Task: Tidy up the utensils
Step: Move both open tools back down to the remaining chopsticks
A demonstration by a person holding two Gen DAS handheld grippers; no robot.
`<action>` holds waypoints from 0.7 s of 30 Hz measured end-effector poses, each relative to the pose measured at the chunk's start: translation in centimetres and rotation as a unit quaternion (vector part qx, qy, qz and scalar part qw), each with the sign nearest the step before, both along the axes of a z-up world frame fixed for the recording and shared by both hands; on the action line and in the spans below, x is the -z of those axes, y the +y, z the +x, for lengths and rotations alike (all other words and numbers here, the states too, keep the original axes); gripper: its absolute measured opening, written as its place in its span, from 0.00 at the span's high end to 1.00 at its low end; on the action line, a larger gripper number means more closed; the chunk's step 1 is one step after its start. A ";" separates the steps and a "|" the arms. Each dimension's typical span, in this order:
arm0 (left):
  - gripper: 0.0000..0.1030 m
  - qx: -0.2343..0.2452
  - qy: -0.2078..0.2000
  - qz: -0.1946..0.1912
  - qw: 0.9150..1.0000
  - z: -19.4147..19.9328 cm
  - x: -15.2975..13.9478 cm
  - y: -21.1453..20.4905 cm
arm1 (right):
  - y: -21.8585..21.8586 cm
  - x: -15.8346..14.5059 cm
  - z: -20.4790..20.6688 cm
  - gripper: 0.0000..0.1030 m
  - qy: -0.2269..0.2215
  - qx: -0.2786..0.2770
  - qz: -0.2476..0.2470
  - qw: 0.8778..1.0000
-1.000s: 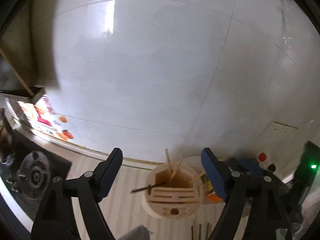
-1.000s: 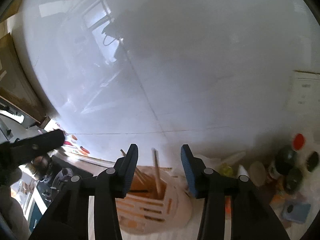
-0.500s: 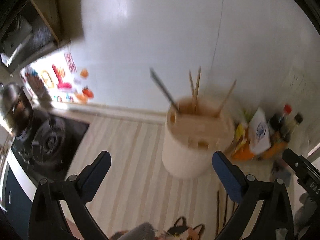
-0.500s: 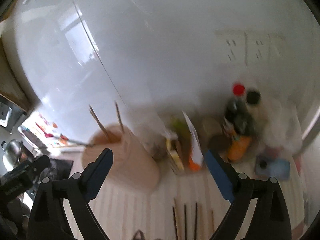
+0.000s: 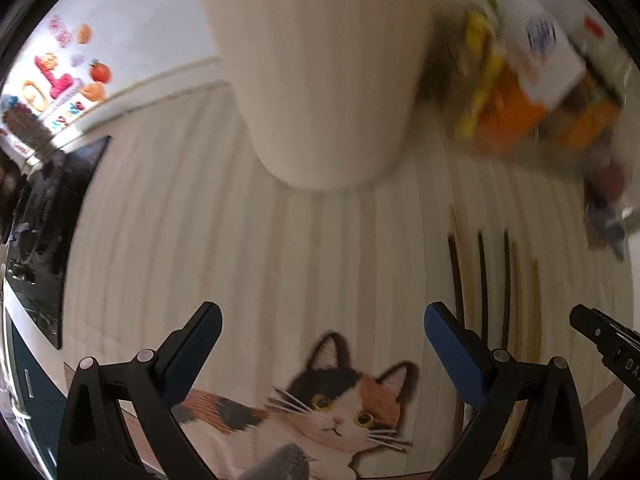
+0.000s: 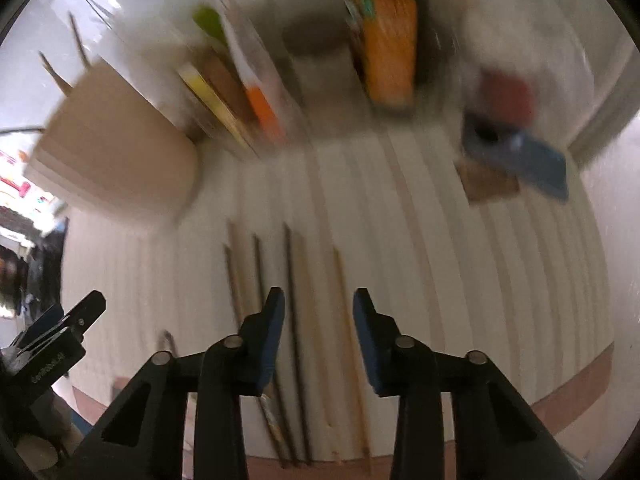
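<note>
While the left gripper (image 5: 322, 344) hovers with jaws spread wide and empty, the beige holder (image 5: 320, 68) stands ahead of it on the striped table (image 5: 180, 220), so it should wait clear. Seen from the right wrist, the right gripper (image 6: 318, 320) has jaws part-spread over the loose chopsticks (image 6: 292, 300); I'd lower squarely and pinch one stick only.

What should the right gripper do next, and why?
Probably lower the right gripper onto one chopstick and close. Its jaws are open and empty, hanging over the chopsticks lying loose on the mat, while the holder already has some standing in it. The left gripper is open too.
</note>
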State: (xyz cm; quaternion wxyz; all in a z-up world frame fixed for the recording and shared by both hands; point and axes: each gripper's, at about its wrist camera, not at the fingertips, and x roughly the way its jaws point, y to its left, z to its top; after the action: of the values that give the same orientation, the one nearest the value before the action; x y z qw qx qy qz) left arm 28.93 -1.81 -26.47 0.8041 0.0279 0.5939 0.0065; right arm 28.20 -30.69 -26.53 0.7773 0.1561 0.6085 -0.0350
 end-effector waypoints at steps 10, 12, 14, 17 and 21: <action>0.00 0.046 0.051 0.010 0.998 -0.8 3.9 -4.7 | -0.2 6.5 -2.0 0.85 0.070 -0.018 -0.017 0.997; 0.00 0.064 0.058 0.020 0.996 -0.8 4.6 -6.2 | -0.6 6.7 -2.3 0.88 0.074 -0.010 -0.033 0.997; 0.00 0.076 0.058 0.039 0.995 -1.0 5.2 -7.2 | -1.6 6.9 -2.7 0.93 0.075 0.005 -0.028 0.997; 0.00 0.094 0.046 0.065 0.992 -1.3 5.6 -8.0 | -3.0 6.9 -3.2 0.93 0.079 0.017 -0.036 0.996; 0.00 0.095 0.056 0.110 0.988 -1.7 5.8 -6.6 | -4.6 6.8 -3.9 0.93 0.082 0.032 -0.038 0.995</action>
State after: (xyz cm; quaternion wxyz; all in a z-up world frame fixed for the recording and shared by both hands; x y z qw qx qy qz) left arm 27.21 -8.36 -32.32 0.7588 0.1724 0.6280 -0.0060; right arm 24.25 -35.26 -33.37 0.7286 0.1429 0.6630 -0.0955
